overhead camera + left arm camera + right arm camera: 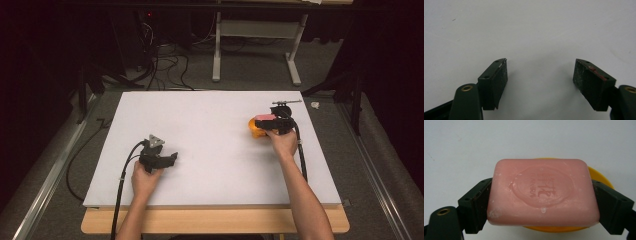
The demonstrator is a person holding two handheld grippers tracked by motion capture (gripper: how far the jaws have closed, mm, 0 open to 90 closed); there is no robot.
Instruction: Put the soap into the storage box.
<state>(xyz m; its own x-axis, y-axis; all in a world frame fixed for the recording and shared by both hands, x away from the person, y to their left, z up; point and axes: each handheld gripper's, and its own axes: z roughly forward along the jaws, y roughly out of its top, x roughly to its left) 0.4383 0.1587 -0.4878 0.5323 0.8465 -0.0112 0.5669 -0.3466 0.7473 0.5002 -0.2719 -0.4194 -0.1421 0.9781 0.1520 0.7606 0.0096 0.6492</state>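
A pink rectangular bar of soap (543, 192) is clamped between the right tongs (541, 205) directly over a round orange plastic dish (256, 129), near the right edge of the white surface (210, 130). The left tongs (540, 75) are held apart, with nothing between them, at the surface's near left.

You're at a lab-style recording bench: a white board (215, 145) on a wooden table (215, 221), black curtains around, cables (165, 65) tangled on grey carpet beyond your fingers, beside a metal stand (257, 45).
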